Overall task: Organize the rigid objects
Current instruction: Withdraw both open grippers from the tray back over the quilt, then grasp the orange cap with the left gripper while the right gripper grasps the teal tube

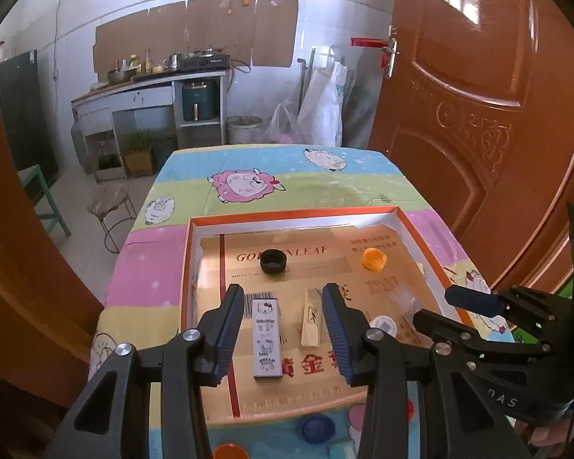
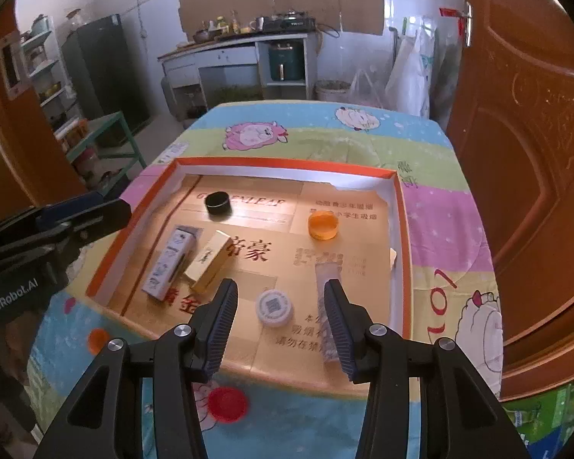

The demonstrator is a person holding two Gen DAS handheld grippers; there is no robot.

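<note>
Bare tray floor [image 2: 271, 252] mid-centre, boxed by black cap [image 2: 217, 203], orange cap [image 2: 323, 225], gold box [image 2: 209, 261].

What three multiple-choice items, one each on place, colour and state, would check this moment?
1. Where does the black cap lie?
A. far left part of the tray
B. on the cloth outside the tray
C. between the right tongs

2. What colour is the cap on the cloth at the tray's near edge?
A. green
B. red
C. black

3. How do the left tongs stand?
A. shut on the orange cap
B. shut on nothing
C. open

A: the black cap sits inside, near the far left corner.
B: it shows red.
C: there is a wide gap between the fingers, nothing gripped.
</note>
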